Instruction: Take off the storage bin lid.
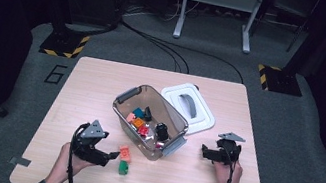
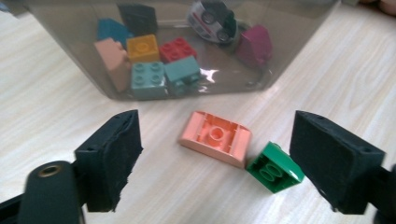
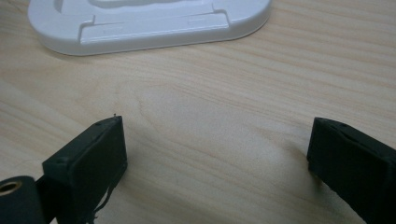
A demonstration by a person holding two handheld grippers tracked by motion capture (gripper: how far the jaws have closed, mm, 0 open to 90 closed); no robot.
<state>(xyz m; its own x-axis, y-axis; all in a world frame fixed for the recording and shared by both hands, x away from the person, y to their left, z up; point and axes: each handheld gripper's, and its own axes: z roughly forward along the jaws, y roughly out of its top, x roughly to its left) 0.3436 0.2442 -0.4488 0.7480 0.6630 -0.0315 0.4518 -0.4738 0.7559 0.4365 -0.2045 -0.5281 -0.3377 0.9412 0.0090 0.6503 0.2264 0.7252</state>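
On the pale wood-grain counter [image 1: 196, 178], the left gripper [image 2: 215, 154] holds its padded black jaws spread apart with nothing gripped, low over two loose plastic bricks. The salmon-pink brick [image 2: 215, 137] is a sloped piece lying on its back, hollow underside and round socket facing up; the glossy green brick [image 2: 274, 167], also overturned, lies just beside its corner. Both sit on the counter just in front of the smoky translucent bin [image 2: 70, 42], whose smooth wall shows studded bricks in orange, red, teal and peach and a small toy car. The right gripper [image 3: 217, 158] rests with jaws released over bare wood, near the rounded white plastic lid [image 3: 154, 28], which lies flat beside the bin.
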